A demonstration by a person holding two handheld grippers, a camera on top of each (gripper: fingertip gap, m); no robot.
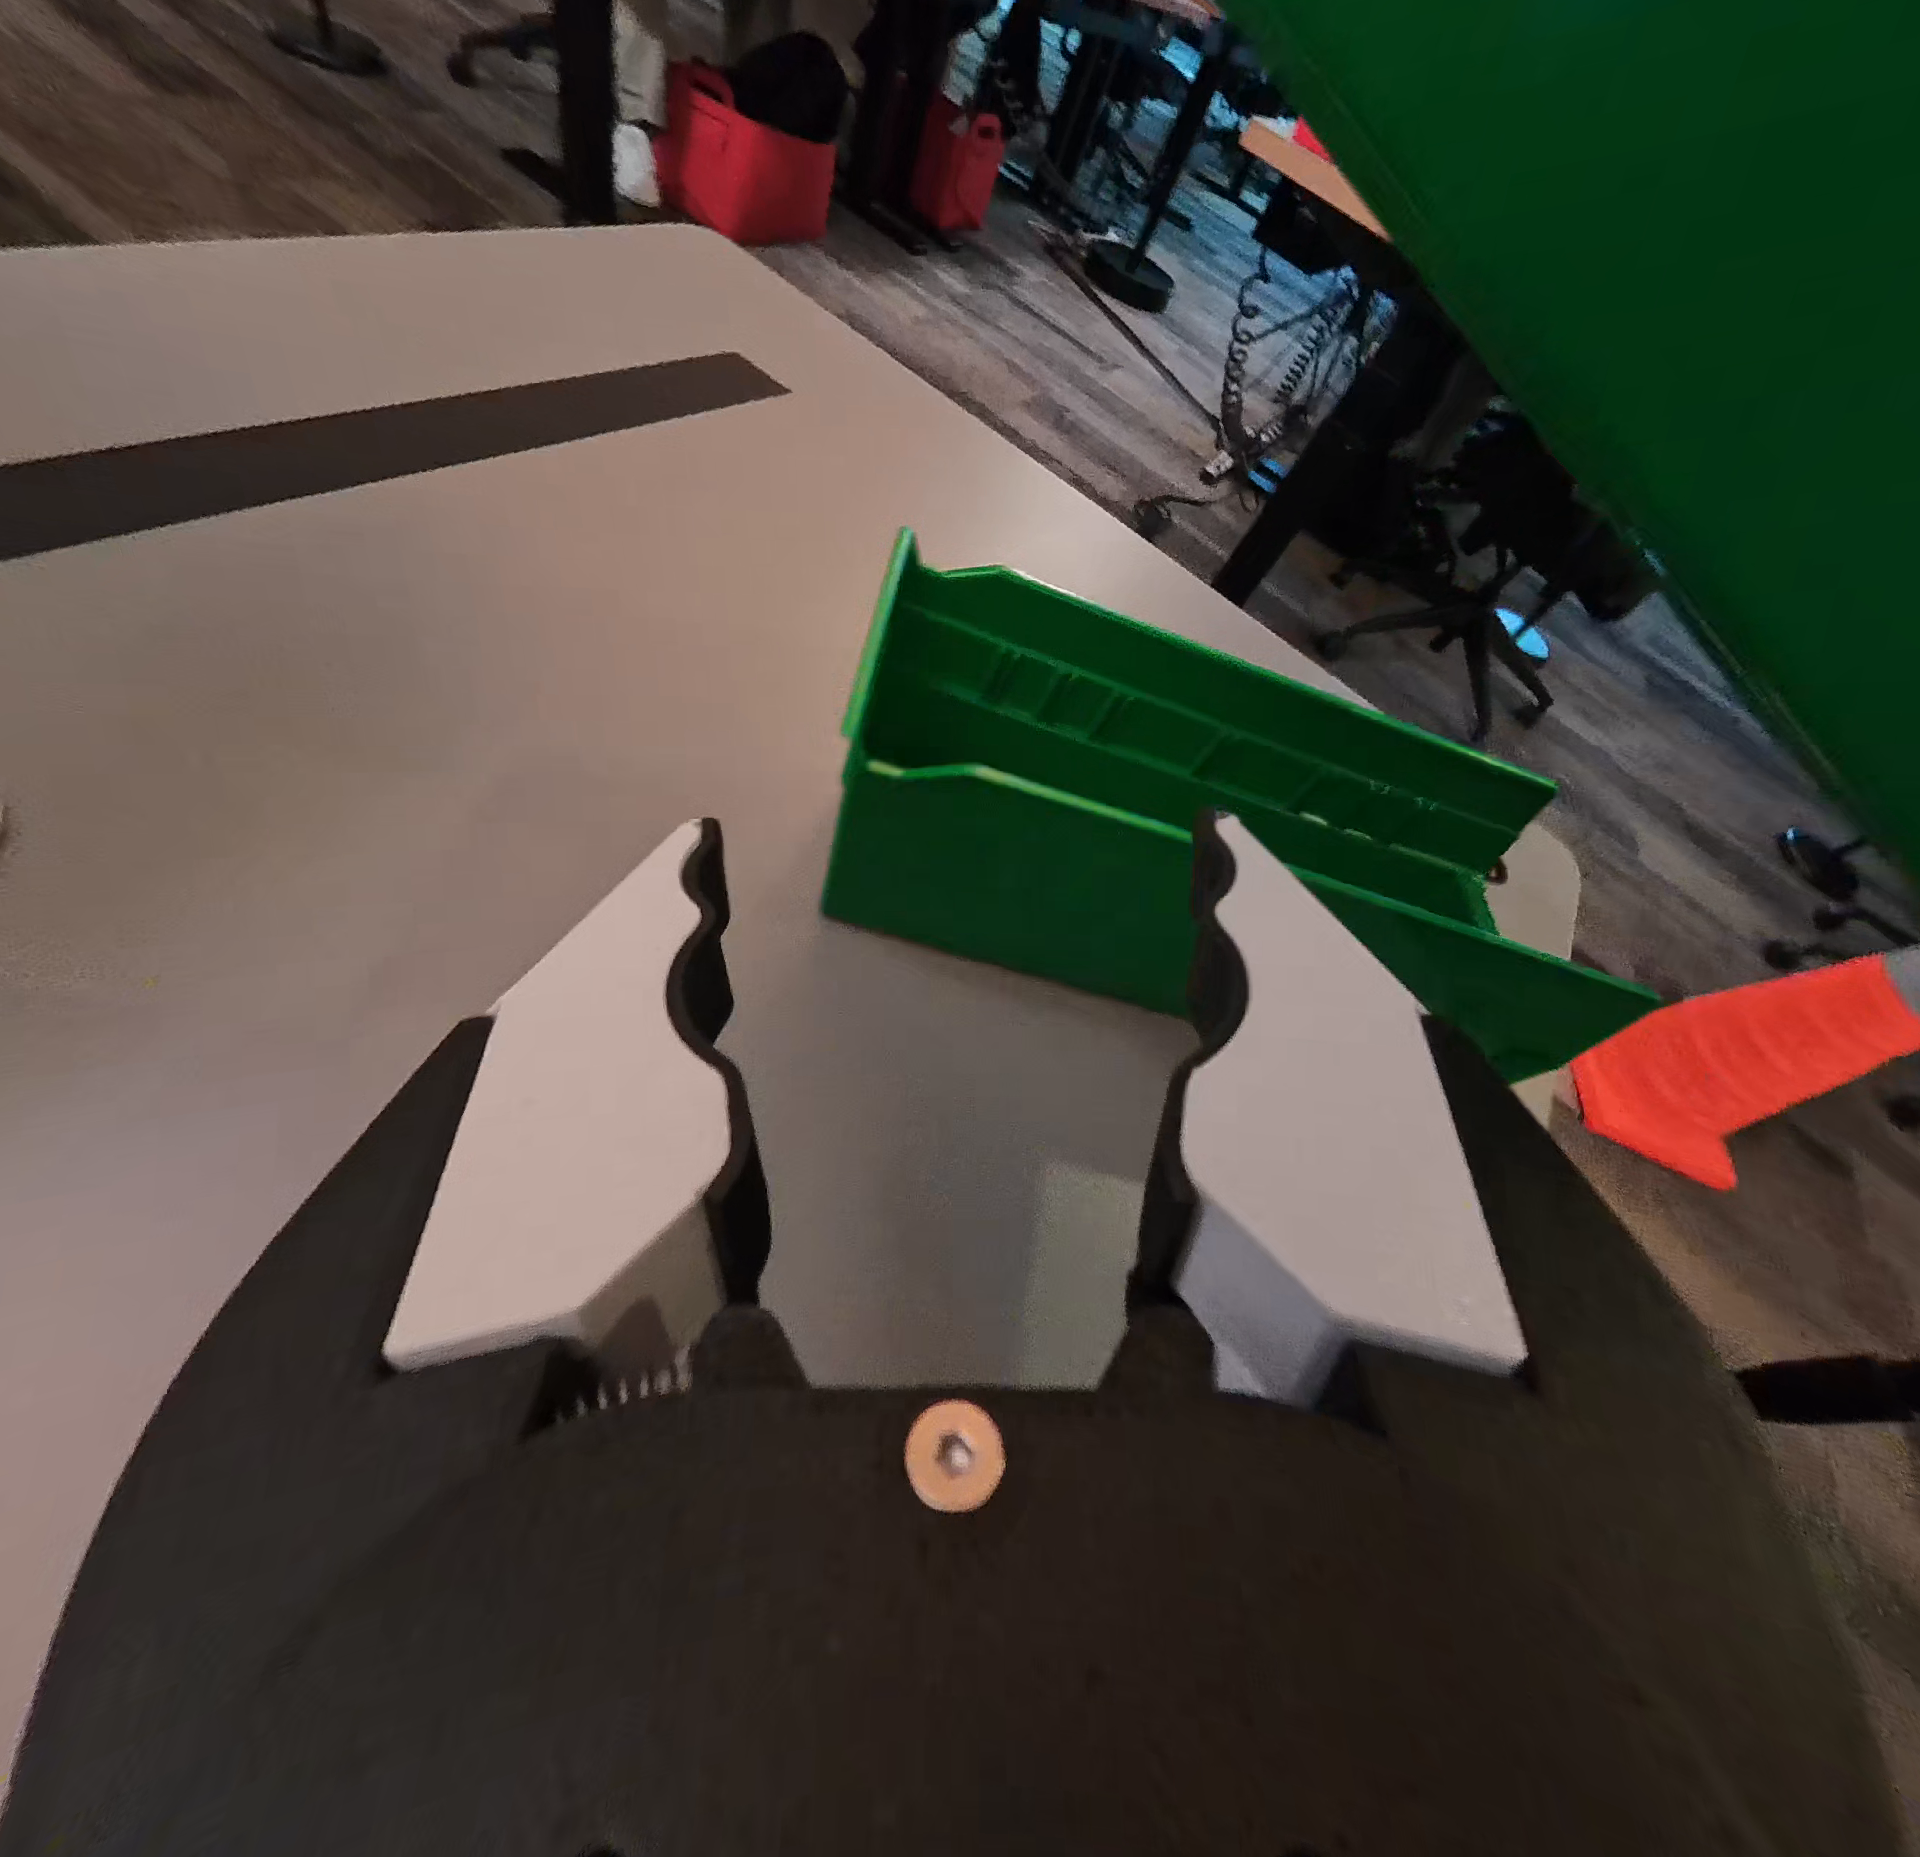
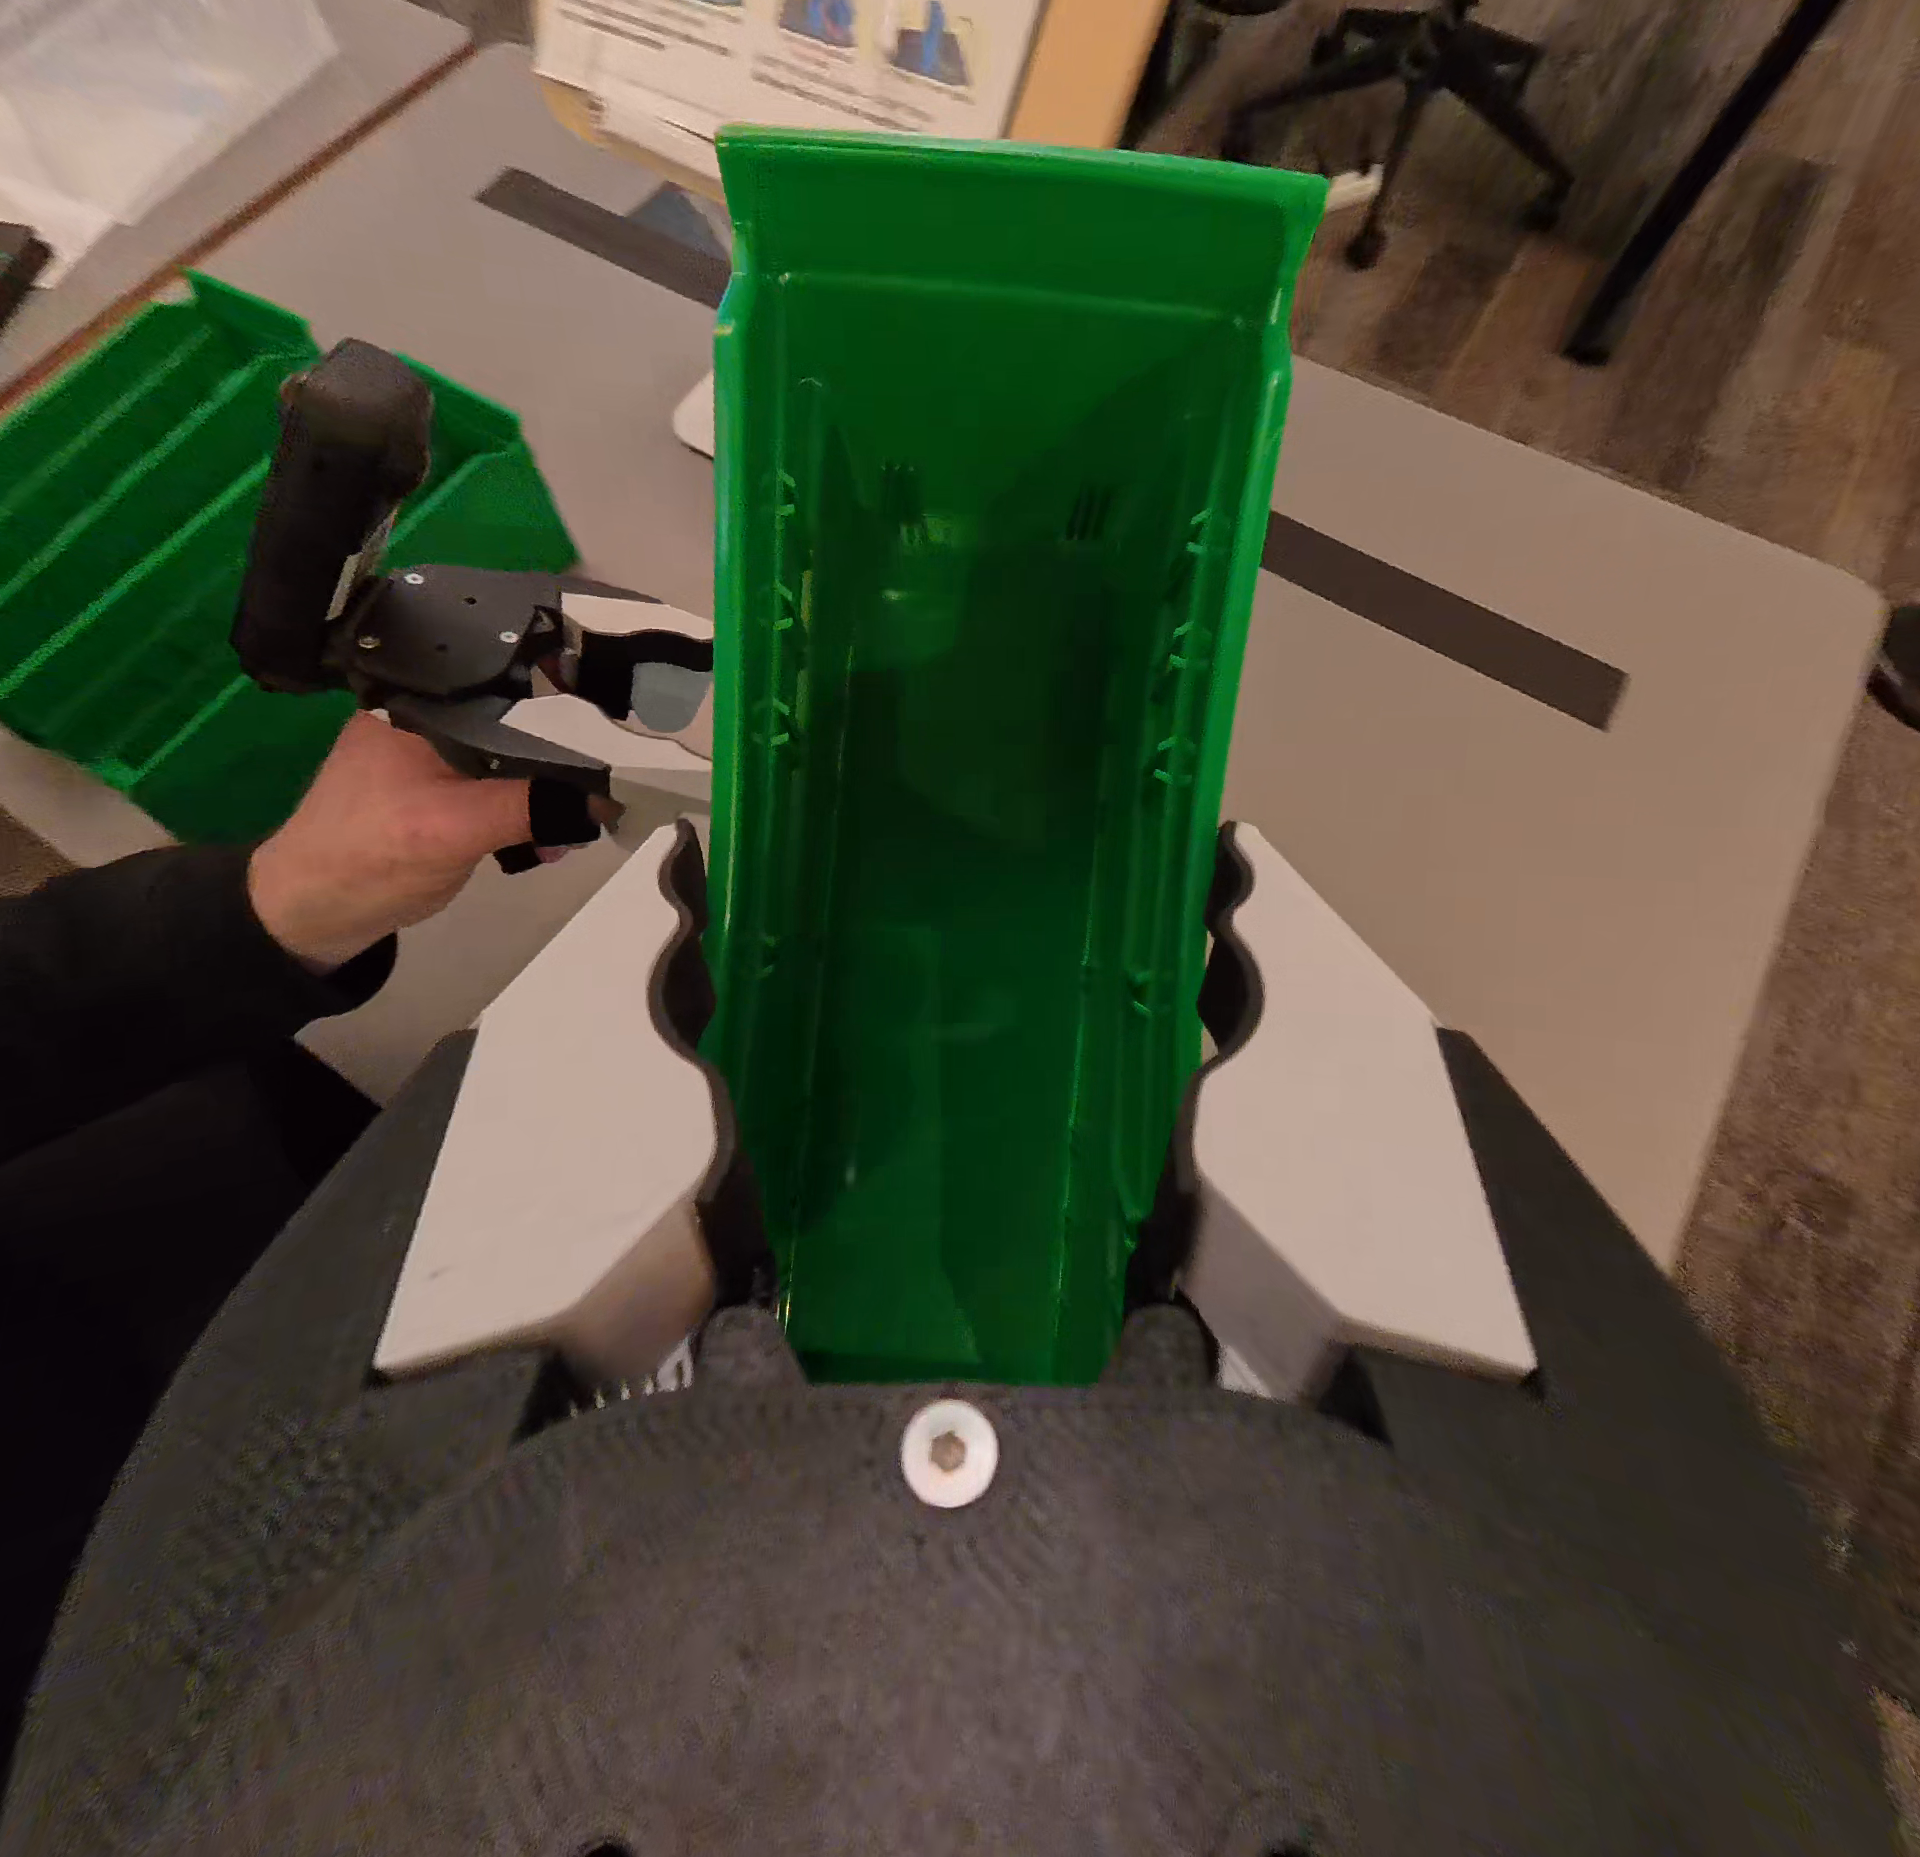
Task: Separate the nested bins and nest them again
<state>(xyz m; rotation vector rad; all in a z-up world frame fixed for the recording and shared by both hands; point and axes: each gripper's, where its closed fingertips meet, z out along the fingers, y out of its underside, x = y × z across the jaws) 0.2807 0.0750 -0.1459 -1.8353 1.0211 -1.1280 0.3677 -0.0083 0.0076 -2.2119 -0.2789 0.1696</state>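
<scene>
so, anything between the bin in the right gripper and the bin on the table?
Nothing on the table does. The held bin is clamped in the right gripper. The left gripper, open and empty, hangs between it and the bin on the table, so it needs to move aside.

Left gripper [image 1: 956,986] fingers spread with nothing between them, bare tabletop [image 1: 416,768] ahead and to its left. Green bin on tabletop [image 1: 997,872] blocks the front-right, near the edge. Held green bin [image 2: 987,768] fills the gap between the right gripper [image 2: 956,934] fingers; open tabletop to its right.
</scene>
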